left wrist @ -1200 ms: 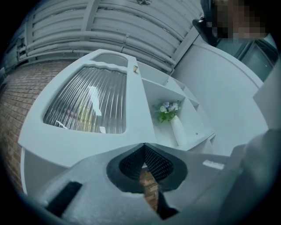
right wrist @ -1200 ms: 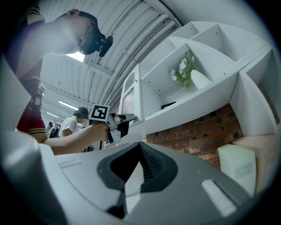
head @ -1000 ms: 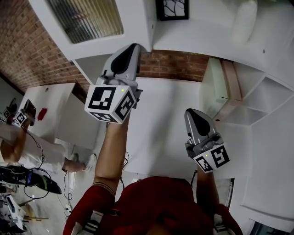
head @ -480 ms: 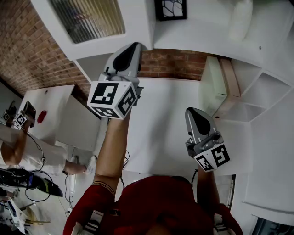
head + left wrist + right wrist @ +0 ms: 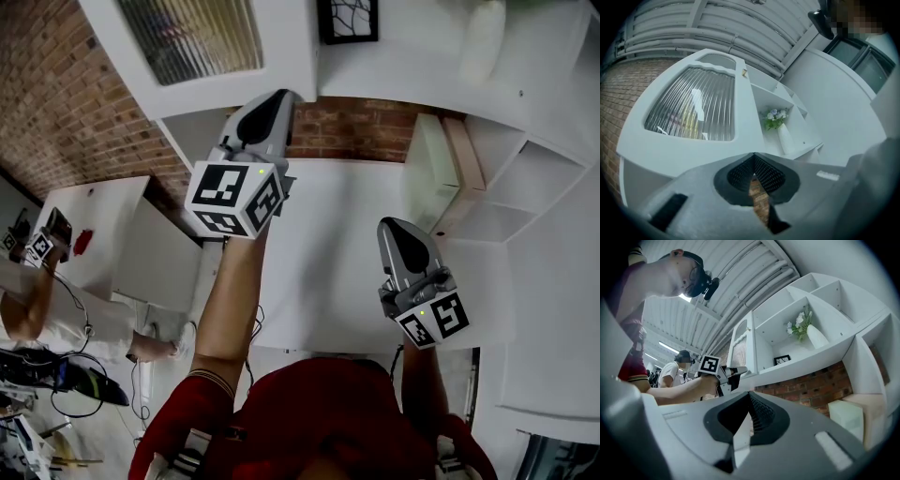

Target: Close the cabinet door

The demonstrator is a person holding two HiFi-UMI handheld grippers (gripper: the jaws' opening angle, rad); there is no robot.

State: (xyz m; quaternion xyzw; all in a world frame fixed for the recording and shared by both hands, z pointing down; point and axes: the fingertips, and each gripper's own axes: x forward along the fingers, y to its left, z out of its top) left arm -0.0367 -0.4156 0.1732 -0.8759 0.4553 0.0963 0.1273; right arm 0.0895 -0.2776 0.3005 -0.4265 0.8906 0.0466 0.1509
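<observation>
The white cabinet door [image 5: 197, 47] with a ribbed glass pane hangs at the upper left of the head view, swung out at an angle from the shelf unit [image 5: 525, 103]. My left gripper [image 5: 279, 96] is shut with nothing in it. Its tip lies at the door's lower edge near the free corner; contact cannot be made out. In the left gripper view the closed jaws [image 5: 753, 155] point just under the door [image 5: 693, 103], whose small knob [image 5: 744, 72] sits at its edge. My right gripper [image 5: 390, 227] is shut and empty, lower and to the right, apart from the door [image 5: 740, 348].
Open shelves beside the door hold a vase of flowers [image 5: 780, 131] and a framed picture [image 5: 349, 21]. A pale block [image 5: 436, 169] sits in a lower compartment. Brick wall [image 5: 56, 112] runs behind a white counter [image 5: 328, 253]. Another person [image 5: 37, 300] works at the far left.
The door and shelves sit slightly further right in the head view. The left gripper stays at the door's lower edge; the right gripper has barely shifted.
</observation>
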